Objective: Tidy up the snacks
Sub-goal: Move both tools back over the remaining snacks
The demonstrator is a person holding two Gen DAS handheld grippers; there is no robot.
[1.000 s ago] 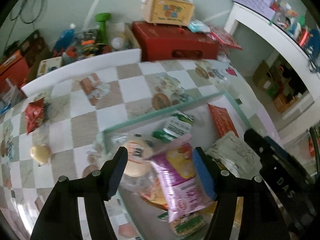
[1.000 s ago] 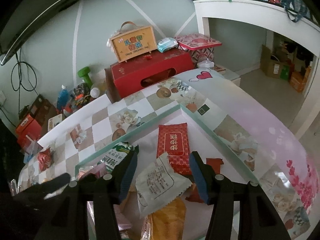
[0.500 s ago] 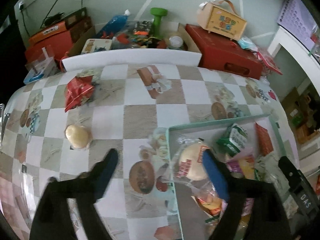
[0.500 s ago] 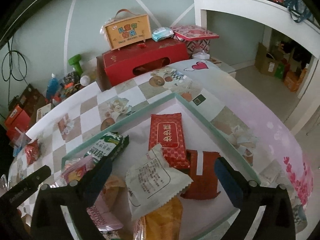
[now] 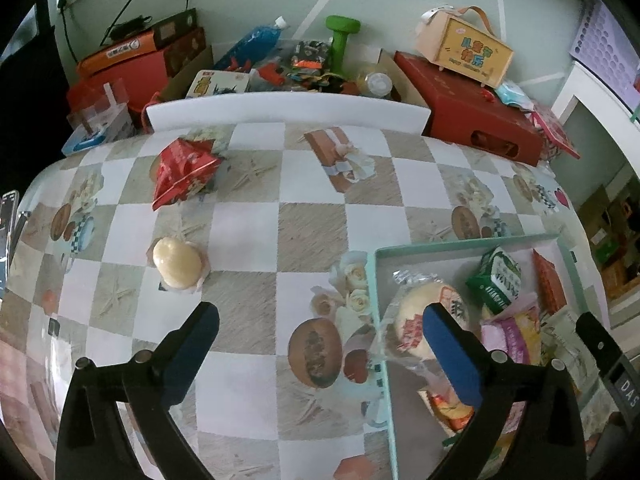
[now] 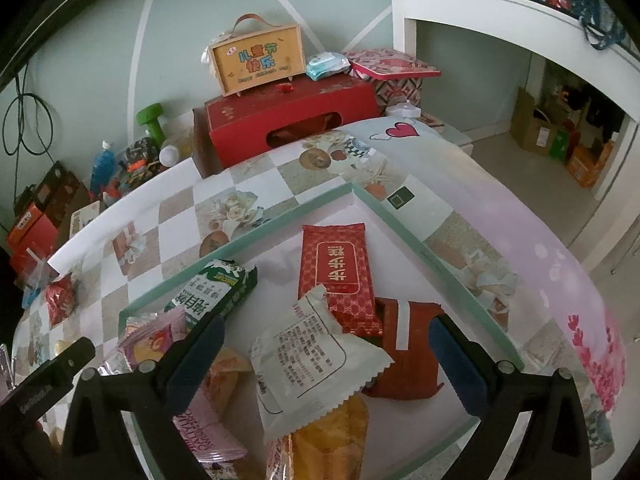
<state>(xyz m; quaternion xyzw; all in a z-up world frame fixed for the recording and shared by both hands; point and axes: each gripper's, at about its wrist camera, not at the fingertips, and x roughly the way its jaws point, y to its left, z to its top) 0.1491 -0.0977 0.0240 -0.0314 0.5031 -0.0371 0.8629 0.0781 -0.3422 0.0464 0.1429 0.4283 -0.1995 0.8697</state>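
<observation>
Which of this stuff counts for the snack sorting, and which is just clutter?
For the job:
- mint tray
- red snack bag
- pale round bun
- white packet

Lying about:
- green dumbbell
- red box
- blue bottle

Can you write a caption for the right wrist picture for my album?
Open right gripper hovers over a white packet in the green tray.

Orange pack (image 6: pixel 332 440) in the tray (image 6: pixel 440 268) cut off by the near edge, partly under the white pack (image 6: pixel 312 364). Pink pack (image 5: pixel 516 340) half hidden behind the left claw (image 5: pixel 320 344). Small print on the white pack unreadable. Shelf (image 6: pixel 520 4) clutter too small to tell.
</observation>
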